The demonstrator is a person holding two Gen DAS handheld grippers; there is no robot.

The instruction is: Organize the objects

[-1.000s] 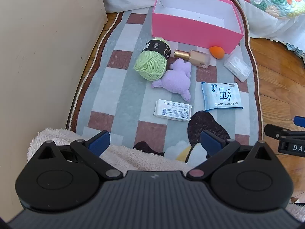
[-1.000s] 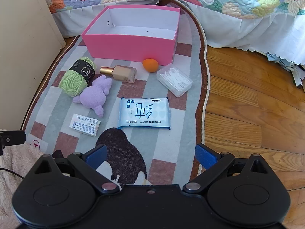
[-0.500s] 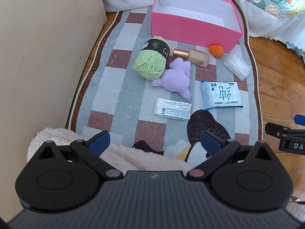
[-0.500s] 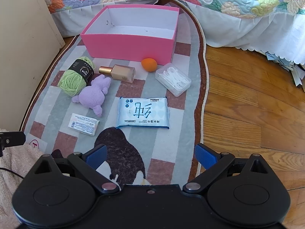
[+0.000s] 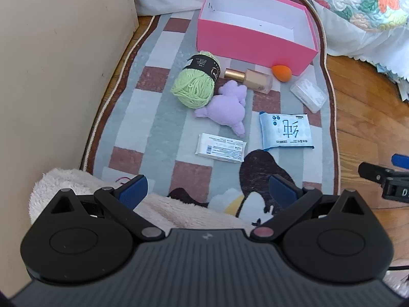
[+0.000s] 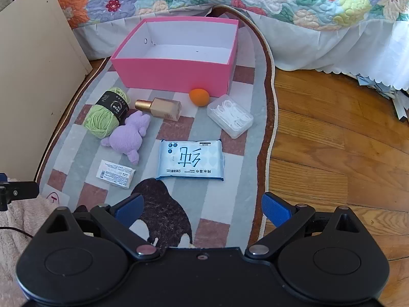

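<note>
Both pairs of jaws stand spread wide and hold nothing: the left gripper [image 5: 208, 190] hangs over a fluffy cream blanket [image 5: 179, 212] at the near end of the checked rug [image 6: 230, 199], the right gripper [image 6: 202, 208] over the rug's near right edge. Beyond them, all in front of the pink box [image 6: 176, 75], lie a white sachet [image 6: 115, 174], a blue wet-wipes pack [image 6: 191, 160], a purple plush toy [image 6: 129, 135] touching a green yarn ball [image 6: 104, 116], a foundation bottle [image 6: 159, 107], an orange makeup sponge [image 6: 199, 97] just beside the box's front wall, and a clear floss-pick case [image 6: 230, 116]. That box is open-topped, with only its white inside showing.
</note>
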